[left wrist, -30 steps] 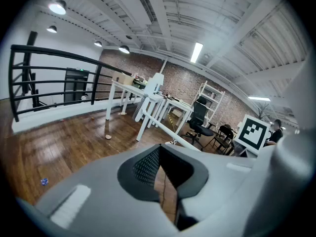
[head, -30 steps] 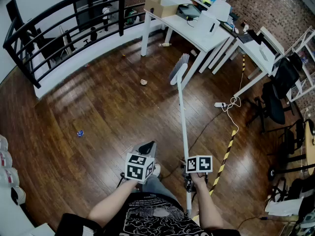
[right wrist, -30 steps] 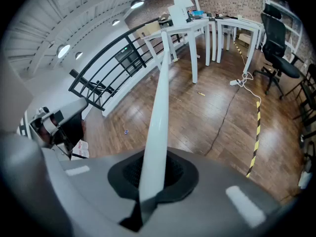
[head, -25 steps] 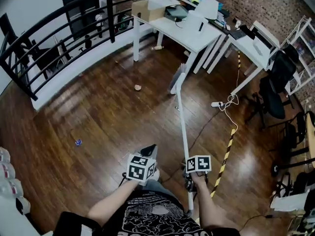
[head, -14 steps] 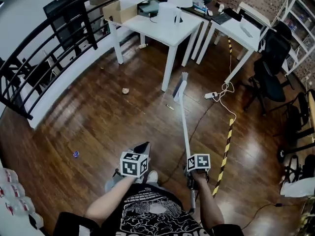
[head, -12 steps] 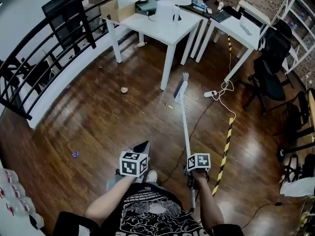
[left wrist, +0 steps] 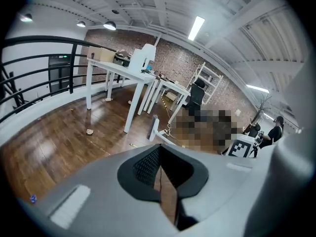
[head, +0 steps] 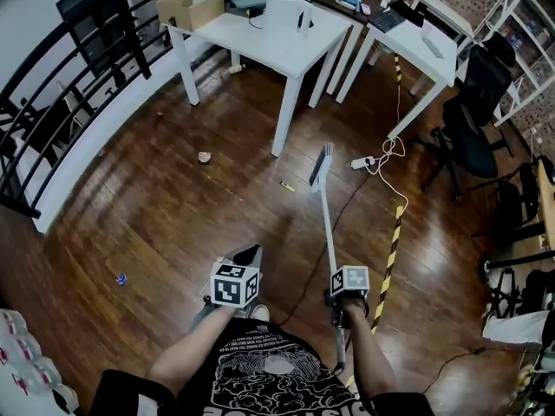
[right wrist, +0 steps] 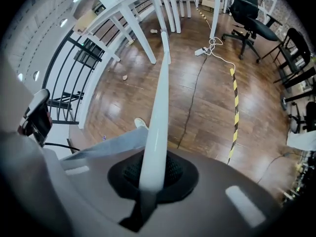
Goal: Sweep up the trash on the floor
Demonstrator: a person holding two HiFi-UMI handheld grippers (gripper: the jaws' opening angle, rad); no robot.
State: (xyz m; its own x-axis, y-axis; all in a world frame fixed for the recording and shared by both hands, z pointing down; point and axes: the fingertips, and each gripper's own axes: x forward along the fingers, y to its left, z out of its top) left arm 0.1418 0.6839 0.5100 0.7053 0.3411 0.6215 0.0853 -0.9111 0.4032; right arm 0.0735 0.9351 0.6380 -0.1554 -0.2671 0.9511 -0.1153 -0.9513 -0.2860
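Note:
My right gripper (head: pixel 348 286) is shut on the white handle of a broom (right wrist: pixel 157 107). The handle runs forward to the broom head (head: pixel 320 165), which sits off the floor near a white table leg. My left gripper (head: pixel 244 263) is held beside it at the left, jaws shut with nothing seen between them. Trash lies on the wood floor: a crumpled scrap (head: pixel 205 157) to the left, a small yellow piece (head: pixel 285 185) just left of the broom head, and a blue bit (head: pixel 120 278) far left. The left gripper view shows the scrap (left wrist: pixel 90 131) and the broom head (left wrist: pixel 154 127).
White tables (head: pixel 260 37) stand ahead and a black railing (head: pixel 61 102) curves along the left. At the right lie a power strip with cable (head: pixel 362 161), yellow-black floor tape (head: pixel 388 258) and office chairs (head: pixel 473 115). My grey trouser leg and shoe (head: pixel 257 314) are below the grippers.
I have walked forward toward the white table with both grippers. The broom head has swung right, from in front of the table to beside its leg near the power strip.

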